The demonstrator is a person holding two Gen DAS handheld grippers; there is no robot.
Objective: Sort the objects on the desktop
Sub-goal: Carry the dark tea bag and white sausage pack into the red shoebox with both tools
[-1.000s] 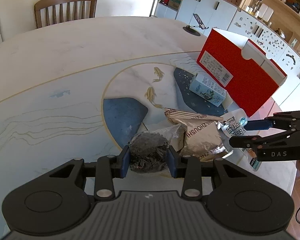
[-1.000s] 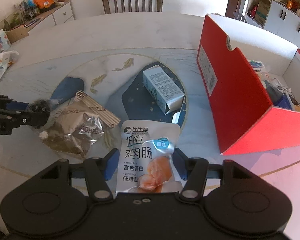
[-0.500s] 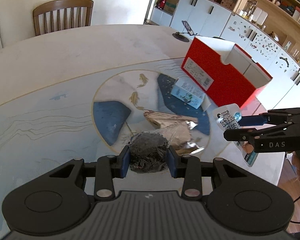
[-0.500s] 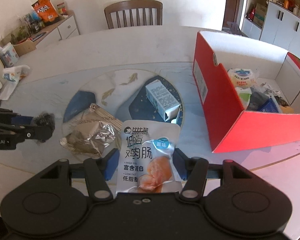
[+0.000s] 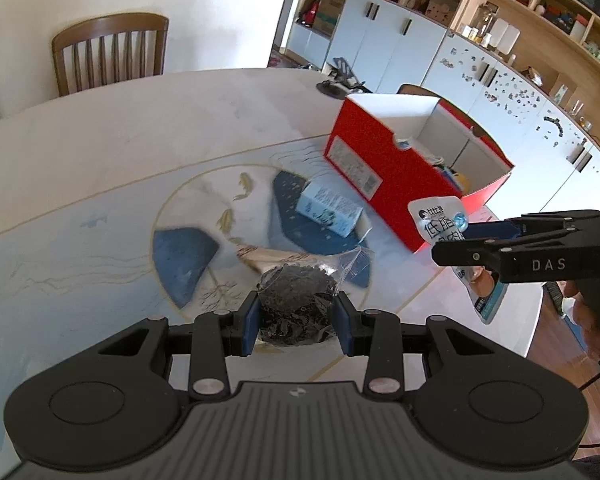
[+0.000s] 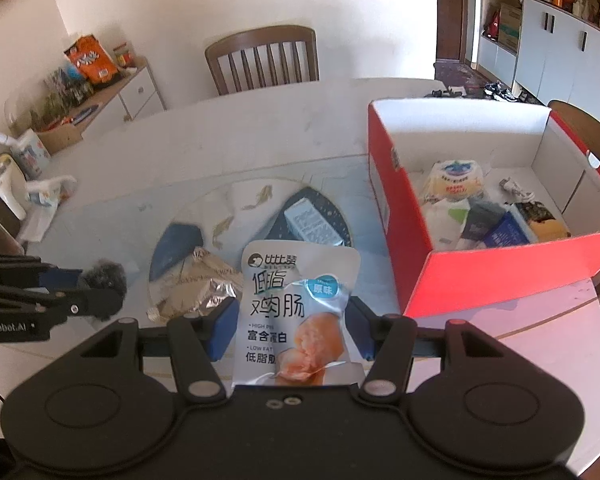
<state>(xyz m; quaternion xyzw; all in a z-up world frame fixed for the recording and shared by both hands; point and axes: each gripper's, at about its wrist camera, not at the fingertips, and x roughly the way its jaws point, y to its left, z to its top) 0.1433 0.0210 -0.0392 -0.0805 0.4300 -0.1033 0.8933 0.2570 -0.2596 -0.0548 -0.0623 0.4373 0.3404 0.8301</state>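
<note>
- Left gripper [image 5: 296, 322]: jaws clamp a clear bag of dark dried stuff [image 5: 296, 300], held clear of the worktop [image 5: 100, 140], apparently for carrying.
- Right gripper [image 6: 288, 330]: jaws pinch a sausage pouch [image 6: 296, 312] by its sides, print upward, in the air.
- Red box [image 6: 499, 272]: open-topped, already holding packets; likely the drop point.
- Foil pack [image 6: 196, 284] and carton [image 6: 311, 224]: on the worktop, unsorted.

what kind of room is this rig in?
Most likely a home dining room: a round marble-look table with a brown wooden slat-back chair pulled up to it, and white cabinets under open wooden shelves of household clutter.
</note>
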